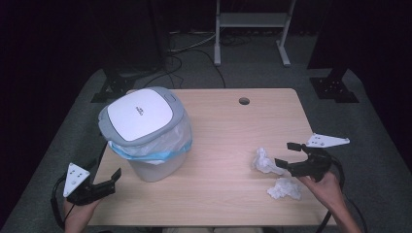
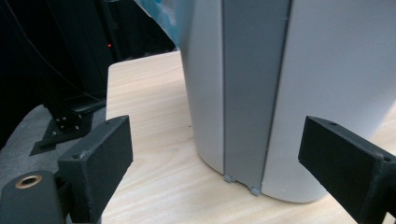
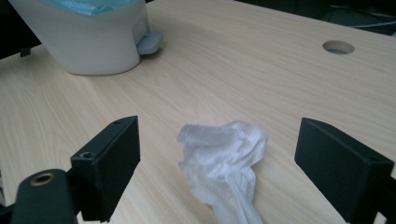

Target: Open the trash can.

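Crumpled tissue [image 3: 224, 163], soft white paper, is lying on the pale wood-grain table [image 1: 228, 141] near its right edge, sitting right between the wide-open jaws of the right gripper [image 1: 286, 154]; a second wad [image 1: 285, 188] is lying just beside it. Farther left, the left gripper [image 1: 111, 180] is also gaping, pointing at the smooth plastic bin [image 1: 145, 133]. Its lid logo is too tiny to read.

You've got a matt pale wood-grain table [image 1: 228, 131], smooth plastic bin [image 1: 145, 133] w/ thin glossy film liner [image 1: 170, 145], and soft, wrinkled paper tissue [image 3: 224, 158] between matt black jaws.
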{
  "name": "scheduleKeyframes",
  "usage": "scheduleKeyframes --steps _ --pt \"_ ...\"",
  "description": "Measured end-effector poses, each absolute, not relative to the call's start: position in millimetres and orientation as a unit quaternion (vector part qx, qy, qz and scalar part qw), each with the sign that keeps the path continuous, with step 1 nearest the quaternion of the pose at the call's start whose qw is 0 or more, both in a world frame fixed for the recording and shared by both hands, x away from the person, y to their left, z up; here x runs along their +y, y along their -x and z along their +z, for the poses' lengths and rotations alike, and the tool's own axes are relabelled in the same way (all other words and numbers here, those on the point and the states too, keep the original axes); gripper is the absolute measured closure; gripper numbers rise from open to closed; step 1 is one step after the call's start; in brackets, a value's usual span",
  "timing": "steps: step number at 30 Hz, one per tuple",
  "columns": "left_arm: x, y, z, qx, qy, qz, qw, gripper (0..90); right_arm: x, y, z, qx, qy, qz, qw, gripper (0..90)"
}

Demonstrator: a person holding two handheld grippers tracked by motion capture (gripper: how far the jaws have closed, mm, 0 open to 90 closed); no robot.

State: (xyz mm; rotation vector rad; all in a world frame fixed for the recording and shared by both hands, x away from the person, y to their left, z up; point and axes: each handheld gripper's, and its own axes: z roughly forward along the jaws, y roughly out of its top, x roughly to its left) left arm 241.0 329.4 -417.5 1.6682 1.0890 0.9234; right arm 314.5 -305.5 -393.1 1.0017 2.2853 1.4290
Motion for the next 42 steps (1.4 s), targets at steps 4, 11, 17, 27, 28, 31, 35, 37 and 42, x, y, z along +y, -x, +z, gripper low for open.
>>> scheduleKeyframes --steps 4,11,17,27,28,31,35,37,42 --pt "328.3 -250.6 -417.8 0.451 -0.672 0.381 0.448 9.0 -301.1 -325.3 -389.8 0.793 -0.346 0.485 0.123 12.7" --pt "325.5 -270.2 -418.5 0.464 -0.665 0.395 0.432 9.1 -290.9 -343.2 -386.5 0.800 -0.339 0.481 0.115 12.7" --pt "325.6 -286.3 -417.1 0.475 -0.654 0.407 0.425 9.1 -281.7 -353.2 -384.6 0.801 -0.340 0.479 0.116 12.7" --pt "328.6 -299.2 -417.0 0.478 -0.656 0.402 0.424 8.9 -254.6 -369.9 -378.1 0.806 -0.327 0.478 0.121 12.8" --pt "329.1 -300.1 -417.1 0.477 -0.656 0.401 0.425 8.9 -251.0 -372.1 -377.5 0.807 -0.327 0.477 0.120 12.8" --pt "330.0 -302.7 -417.8 0.475 -0.657 0.397 0.431 9.0 -240.2 -377.8 -377.1 0.805 -0.321 0.484 0.122 13.5" --pt "330.0 -307.8 -418.6 0.470 -0.659 0.390 0.440 9.2 -221.3 -387.5 -376.3 0.808 -0.316 0.484 0.116 13.5" --pt "330.1 -310.7 -419.3 0.468 -0.659 0.384 0.446 9.2 -211.1 -392.1 -375.8 0.807 -0.311 0.489 0.117 13.5" --pt "326.8 -317.2 -418.4 0.457 -0.668 0.377 0.450 12.7 -181.6 -408.5 -371.6 0.810 -0.304 0.489 0.113 13.5"
